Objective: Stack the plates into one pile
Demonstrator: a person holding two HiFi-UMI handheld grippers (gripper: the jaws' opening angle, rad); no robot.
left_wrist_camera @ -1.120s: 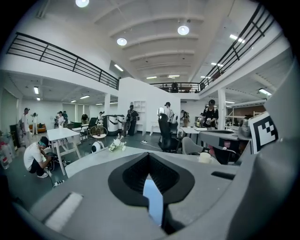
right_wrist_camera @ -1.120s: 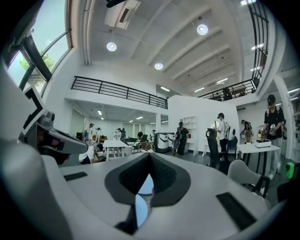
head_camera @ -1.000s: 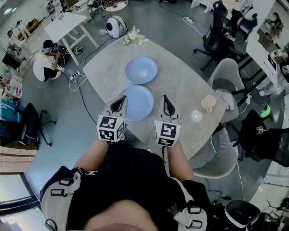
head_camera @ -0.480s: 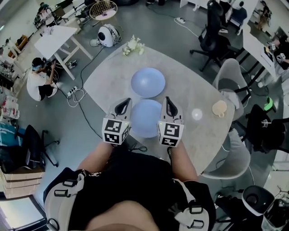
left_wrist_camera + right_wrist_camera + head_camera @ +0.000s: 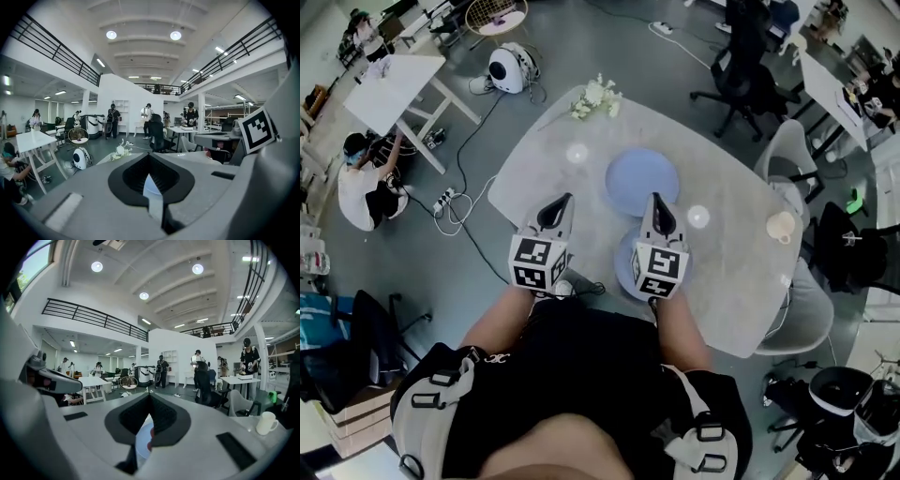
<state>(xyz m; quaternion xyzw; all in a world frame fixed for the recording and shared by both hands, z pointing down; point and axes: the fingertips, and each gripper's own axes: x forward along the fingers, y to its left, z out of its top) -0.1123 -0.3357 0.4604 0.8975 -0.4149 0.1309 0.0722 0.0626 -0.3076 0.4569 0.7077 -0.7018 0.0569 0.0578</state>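
Note:
Two pale blue plates lie apart on the grey table (image 5: pixel 731 281). The far plate (image 5: pixel 642 180) is in full view at the table's middle. Only part of the near plate (image 5: pixel 626 265) shows, because the body of my right gripper (image 5: pixel 659 208) hangs over it. That gripper's tip points at the far plate's near right rim, jaws shut with nothing held. My left gripper (image 5: pixel 560 208) is over bare table left of both plates, also shut and empty. A sliver of blue plate (image 5: pixel 143 439) shows below the right jaws.
White flowers (image 5: pixel 595 96) lie at the table's far edge. A beige cup (image 5: pixel 781 226) stands at the right edge, and a small clear round piece (image 5: pixel 697 217) sits right of the far plate. Grey chairs (image 5: pixel 792 155) flank the right side. Cables trail on the floor at left.
Both grippers have shifted left across the table. The near plate, earlier between them, now lies under the right gripper. Neither plate has moved and both jaws stayed shut.

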